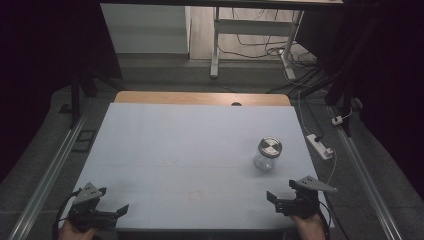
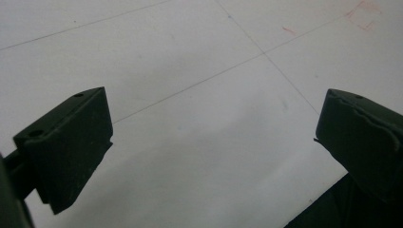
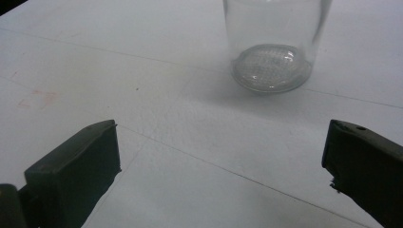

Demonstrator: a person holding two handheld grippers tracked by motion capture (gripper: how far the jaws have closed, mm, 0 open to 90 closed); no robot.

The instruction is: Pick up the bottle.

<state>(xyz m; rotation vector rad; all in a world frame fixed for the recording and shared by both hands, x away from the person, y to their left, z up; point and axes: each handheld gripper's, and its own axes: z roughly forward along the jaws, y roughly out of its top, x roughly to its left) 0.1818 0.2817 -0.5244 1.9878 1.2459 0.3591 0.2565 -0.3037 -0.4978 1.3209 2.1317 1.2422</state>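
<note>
A clear glass jar with a silver metal lid stands upright on the right half of the white tabletop. My right gripper rests at the table's near right corner, a little short of the jar, with its jaws wide apart and nothing between them. In the right gripper view the jar's lower body stands ahead, beyond the open gripper. My left gripper sits at the near left corner, open and empty. In the left gripper view the open gripper frames bare white table.
A white power strip lies just off the table's right edge with cables trailing away. A wooden strip borders the far edge. Metal rails run along both sides. Desk legs and floor cables stand farther back.
</note>
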